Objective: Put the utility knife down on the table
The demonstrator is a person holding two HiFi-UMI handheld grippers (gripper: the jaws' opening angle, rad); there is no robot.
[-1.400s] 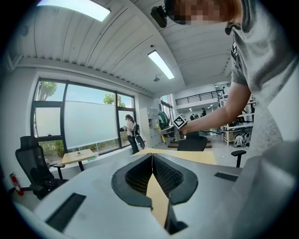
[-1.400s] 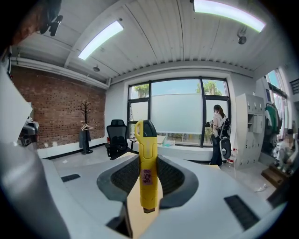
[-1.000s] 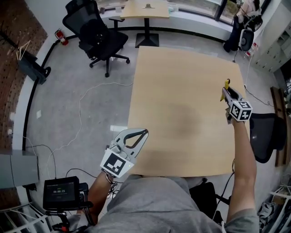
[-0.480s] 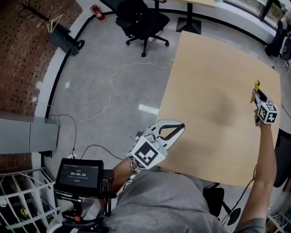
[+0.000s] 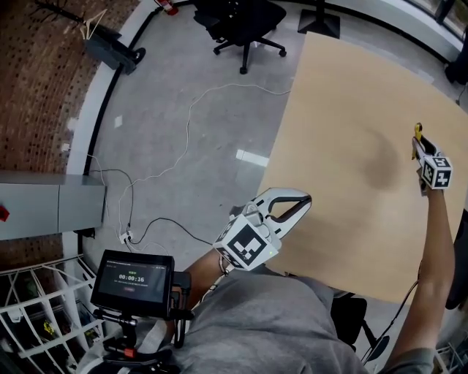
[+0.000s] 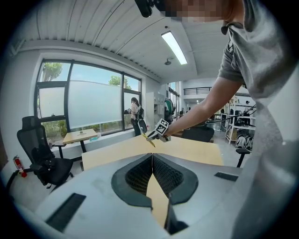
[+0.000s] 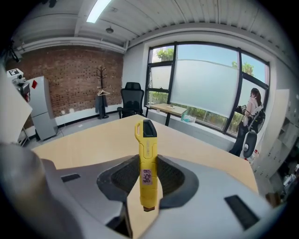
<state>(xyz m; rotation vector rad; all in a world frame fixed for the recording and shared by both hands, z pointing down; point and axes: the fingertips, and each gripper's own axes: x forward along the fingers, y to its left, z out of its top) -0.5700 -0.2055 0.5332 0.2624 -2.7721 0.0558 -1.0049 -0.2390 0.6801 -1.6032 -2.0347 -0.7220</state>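
**Utility knife held in the right gripper over the surface**

At the far left of the head view a brick wall (image 5: 36, 80) runs down the frame. Below it stands a grey cabinet (image 5: 44, 212), and lower still a small screen (image 5: 131, 276) on a stand shows a running timer. A white cable (image 5: 186, 135) trails across the grey floor (image 5: 175, 88) toward the middle of the picture, and a black office chair (image 5: 245, 18) stands at the top edge.

The left gripper (image 5: 307, 198) sits at bottom centre of the frame, over the near left edge of the light wooden surface (image 5: 351, 146). Its own view shows its fingers pressed together along one line, with nothing between them.

Further right, the surface fills the upper right part of the head view. At the right edge of the frame the person's outstretched arm (image 5: 431, 256) carries the right gripper (image 5: 418, 148) over the surface. The right gripper's own view shows its fingers clamped on the yellow utility knife (image 7: 145, 154) at about the middle of its body. There the knife stands upright in the centre of the frame, its black end at the top, and a small pinkish label (image 7: 146, 176) sits on its lower half. I cannot tell whether the knife touches the surface.
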